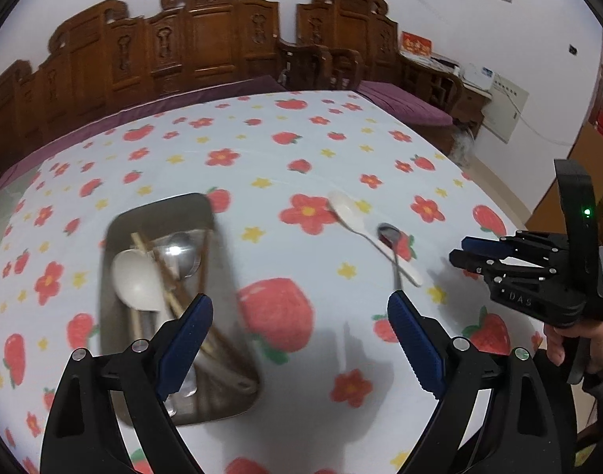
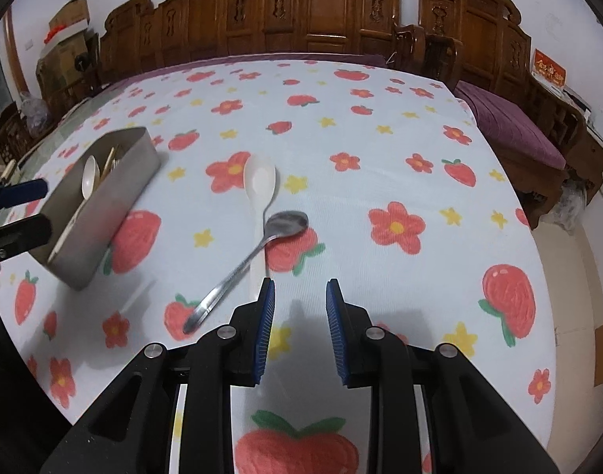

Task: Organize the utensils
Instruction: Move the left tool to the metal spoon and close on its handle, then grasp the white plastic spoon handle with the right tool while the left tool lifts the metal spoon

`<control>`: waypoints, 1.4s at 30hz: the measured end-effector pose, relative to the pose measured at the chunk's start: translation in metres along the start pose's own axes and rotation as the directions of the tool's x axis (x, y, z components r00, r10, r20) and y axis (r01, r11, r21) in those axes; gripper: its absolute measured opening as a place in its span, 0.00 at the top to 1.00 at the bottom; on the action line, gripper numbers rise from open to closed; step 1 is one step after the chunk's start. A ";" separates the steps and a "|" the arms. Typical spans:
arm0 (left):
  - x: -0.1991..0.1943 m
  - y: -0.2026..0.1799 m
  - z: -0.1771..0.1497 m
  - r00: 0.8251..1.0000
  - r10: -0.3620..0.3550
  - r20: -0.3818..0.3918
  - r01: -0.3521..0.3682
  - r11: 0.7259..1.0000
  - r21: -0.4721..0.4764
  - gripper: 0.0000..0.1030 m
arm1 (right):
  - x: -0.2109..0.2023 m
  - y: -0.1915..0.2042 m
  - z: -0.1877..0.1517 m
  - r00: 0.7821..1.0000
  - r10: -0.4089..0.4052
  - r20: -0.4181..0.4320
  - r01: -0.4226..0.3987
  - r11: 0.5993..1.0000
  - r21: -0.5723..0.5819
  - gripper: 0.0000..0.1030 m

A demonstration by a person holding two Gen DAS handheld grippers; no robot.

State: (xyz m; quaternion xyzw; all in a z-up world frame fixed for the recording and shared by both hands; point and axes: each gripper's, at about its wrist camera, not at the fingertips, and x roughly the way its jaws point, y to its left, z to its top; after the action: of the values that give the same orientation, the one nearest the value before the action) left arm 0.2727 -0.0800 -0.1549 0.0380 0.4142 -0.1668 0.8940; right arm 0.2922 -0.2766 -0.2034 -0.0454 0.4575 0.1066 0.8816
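Already most of the sorting looks done: the rectangular grey metal tin (image 1: 163, 300) holds a white plastic spoon (image 1: 137, 282), a shiny steel spoon (image 1: 179, 254) and several pale wooden chopsticks (image 1: 159, 276), all lying lengthwise inside it. Two pieces are left on the strawberry-and-flower patterned counter (image 2: 380, 138), by my reading: a long white plastic serving spoon (image 2: 260, 181) and a slim stainless steel spoon (image 2: 262, 245).

In the right wrist view the two loose spoons lie together just ahead of the right tool (image 2: 300, 328), toward 11 o'clock. The white one lies with its bowl at 12 o'clock and its handle running back toward the tool's left finger. The steel one crosses it, bowl at 1 o'clock of the crossing and handle trailing to 7 o'clock; its bowl is mirror-bright and dark with reflection, while the white spoon is matte and smooth. The tin sits well apart from them, out at 10 o'clock.

The right tool's fingers stand moderately apart with nothing between them. The left tool (image 1: 300, 333) is spread wide, also empty, hanging over the counter with the tin's near end under its left finger. In the left wrist view the loose spoons lie at 1 o'clock, near the right tool's tip.

I judge the task roughly two-thirds complete, with both crossed spoons not yet moved into the tin.
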 end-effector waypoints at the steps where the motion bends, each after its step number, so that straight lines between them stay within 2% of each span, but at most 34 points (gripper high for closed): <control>1: 0.005 -0.005 0.001 1.000 -0.006 -0.003 0.006 1.000 0.005 0.16 | 0.000 -0.001 -0.002 1.000 -0.005 -0.004 0.005 1.000 -0.005 0.71; 4: 0.021 -0.020 0.002 0.999 -0.030 -0.023 0.030 0.999 0.024 0.17 | 0.000 -0.006 -0.009 1.000 -0.012 -0.015 0.011 1.000 -0.015 0.70; 6: 0.034 -0.032 0.003 0.998 -0.039 -0.042 0.041 0.998 0.046 0.23 | 0.000 -0.010 -0.012 1.000 -0.012 -0.018 0.012 1.000 -0.016 0.66; 15: 0.091 -0.071 0.006 0.986 -0.085 -0.140 0.098 0.991 0.091 0.44 | -0.003 -0.045 -0.019 1.000 -0.001 -0.018 0.002 0.998 0.058 0.65; 17: 0.104 -0.078 0.007 0.984 -0.079 -0.162 0.097 0.990 0.104 0.55 | -0.005 -0.050 -0.019 1.000 0.003 -0.011 -0.002 0.997 0.076 0.65; 20: 0.117 -0.084 0.006 0.980 -0.067 -0.188 0.090 0.989 0.118 0.65 | -0.008 -0.055 -0.018 1.000 0.007 -0.002 -0.007 0.996 0.090 0.65; 21: 0.118 -0.085 0.007 0.982 -0.060 -0.179 0.083 0.988 0.127 0.65 | -0.008 -0.055 -0.017 1.000 0.008 -0.001 -0.008 0.996 0.093 0.65; 27: 0.126 -0.091 0.013 0.985 -0.020 -0.174 0.049 0.985 0.164 0.84 | -0.010 -0.055 -0.016 1.000 0.014 0.003 -0.014 0.996 0.094 0.65; 29: 0.127 -0.090 0.015 0.984 -0.025 -0.179 0.053 0.987 0.154 0.96 | -0.009 -0.055 -0.017 1.000 0.016 0.000 -0.016 0.996 0.091 0.65; 33: 0.122 -0.087 0.012 0.984 -0.039 -0.172 0.065 0.987 0.148 0.97 | -0.007 -0.051 -0.018 1.000 0.015 -0.007 -0.014 0.997 0.082 0.65; 42: 0.084 -0.070 0.013 0.995 -0.047 -0.093 0.058 0.991 0.118 0.97 | 0.005 -0.028 -0.014 0.999 0.030 -0.019 -0.029 0.999 0.045 0.65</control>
State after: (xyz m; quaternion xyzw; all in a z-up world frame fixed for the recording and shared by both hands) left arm 0.3095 -0.1709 -0.2052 0.0886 0.4443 -0.2133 0.8656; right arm 0.2904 -0.3055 -0.2157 -0.0199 0.4689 0.1088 0.8763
